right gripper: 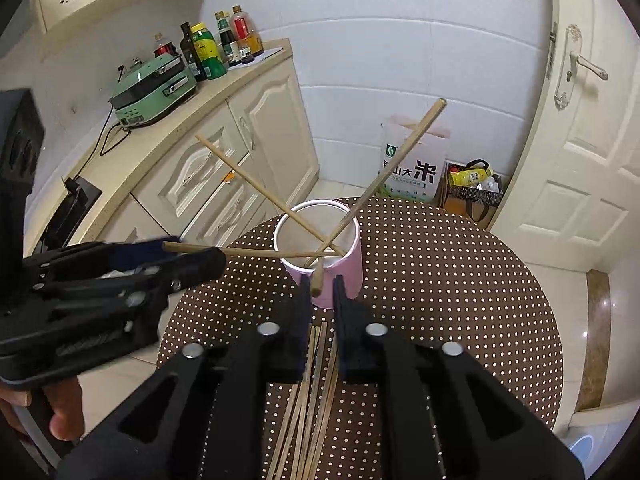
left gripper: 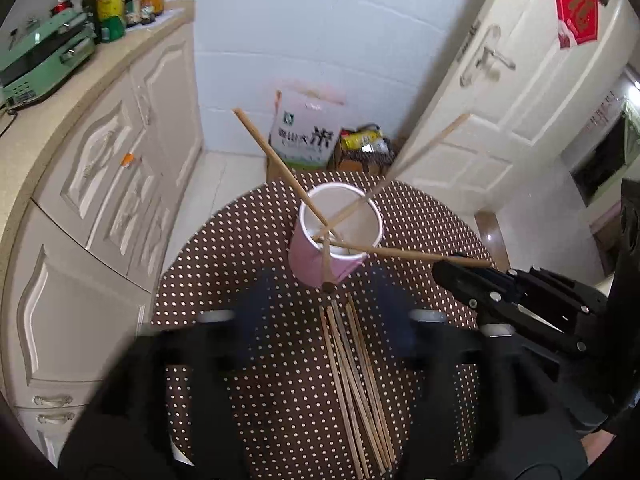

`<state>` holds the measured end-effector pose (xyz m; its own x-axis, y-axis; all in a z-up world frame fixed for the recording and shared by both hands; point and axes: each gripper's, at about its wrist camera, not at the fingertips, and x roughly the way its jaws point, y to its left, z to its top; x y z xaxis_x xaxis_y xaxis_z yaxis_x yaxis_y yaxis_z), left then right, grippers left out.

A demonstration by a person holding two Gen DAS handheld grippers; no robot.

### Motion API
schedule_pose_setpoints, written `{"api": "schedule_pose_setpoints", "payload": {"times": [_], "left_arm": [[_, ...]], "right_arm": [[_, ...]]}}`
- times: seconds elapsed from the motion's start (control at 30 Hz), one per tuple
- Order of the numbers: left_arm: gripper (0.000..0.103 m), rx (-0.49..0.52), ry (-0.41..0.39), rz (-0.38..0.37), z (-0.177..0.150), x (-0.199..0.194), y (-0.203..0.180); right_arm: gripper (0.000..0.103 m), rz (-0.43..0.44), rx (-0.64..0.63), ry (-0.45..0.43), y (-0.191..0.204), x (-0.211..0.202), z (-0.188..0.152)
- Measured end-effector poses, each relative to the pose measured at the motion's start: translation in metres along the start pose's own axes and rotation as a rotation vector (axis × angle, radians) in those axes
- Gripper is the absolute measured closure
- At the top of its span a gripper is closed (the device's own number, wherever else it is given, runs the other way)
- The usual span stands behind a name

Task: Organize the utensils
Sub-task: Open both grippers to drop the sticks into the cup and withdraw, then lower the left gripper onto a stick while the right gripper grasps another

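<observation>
**Spotter:** On the left side, what have you got?

**Me:** Left tongs (left gripper: 320, 316) hang wide open and empty, the fingers blurred in that view. Below them a bundle of loose chopsticks (left gripper: 352, 380) lies on the spotted cloth of the round surface (left gripper: 224, 248).

**Spotter:** And the middle?

**Me:** A pink paper cup (left gripper: 308, 264) stands upright, just beyond the bundle. Several standing chopsticks (left gripper: 276, 160) splay over its white rim.

**Spotter:** Right side?

**Me:** Right tongs (right gripper: 322, 300) are parted only narrowly. One stick's butt sits between the fingers, and I think the pads aren't pressing it.

**Spotter:** Handling?

**Me:** Thin, stiff, smooth wood, I'd say, very light and likely to roll. I'd pinch each stick near its thicker end. The cup looks light and easy to tip, so I'd lower them in gently.
</observation>
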<state>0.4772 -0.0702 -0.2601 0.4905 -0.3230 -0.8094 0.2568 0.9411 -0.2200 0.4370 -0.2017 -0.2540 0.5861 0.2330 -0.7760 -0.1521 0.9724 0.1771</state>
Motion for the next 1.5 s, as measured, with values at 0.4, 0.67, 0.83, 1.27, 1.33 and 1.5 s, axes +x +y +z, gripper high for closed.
{"api": "schedule_pose_setpoints", "payload": {"times": [0.4,0.67,0.83,1.27,1.33,1.5], "left_arm": [[0.043,-0.05,-0.034,0.022,-0.017,-0.008,0.013],[0.043,-0.105,-0.033,0.078,-0.043,0.003,0.023],[0.043,-0.092,0.04,0.099,-0.064,0.026,0.02],[0.043,-0.018,0.309,0.097,-0.101,0.108,0.004],[0.043,-0.006,0.325,0.106,-0.1,0.117,0.002],[0.043,0.009,0.354,0.127,-0.098,0.136,0.003]], "right_arm": [[0.073,-0.012,0.055,-0.024,-0.017,-0.017,-0.013],[0.072,-0.018,0.075,0.008,-0.03,-0.013,-0.032],[0.072,-0.017,0.1,0.068,-0.038,-0.001,-0.046],[0.072,0.023,0.184,0.228,-0.062,0.039,-0.077],[0.072,0.03,0.191,0.246,-0.063,0.044,-0.079],[0.072,0.06,0.196,0.289,-0.062,0.059,-0.084]]}}
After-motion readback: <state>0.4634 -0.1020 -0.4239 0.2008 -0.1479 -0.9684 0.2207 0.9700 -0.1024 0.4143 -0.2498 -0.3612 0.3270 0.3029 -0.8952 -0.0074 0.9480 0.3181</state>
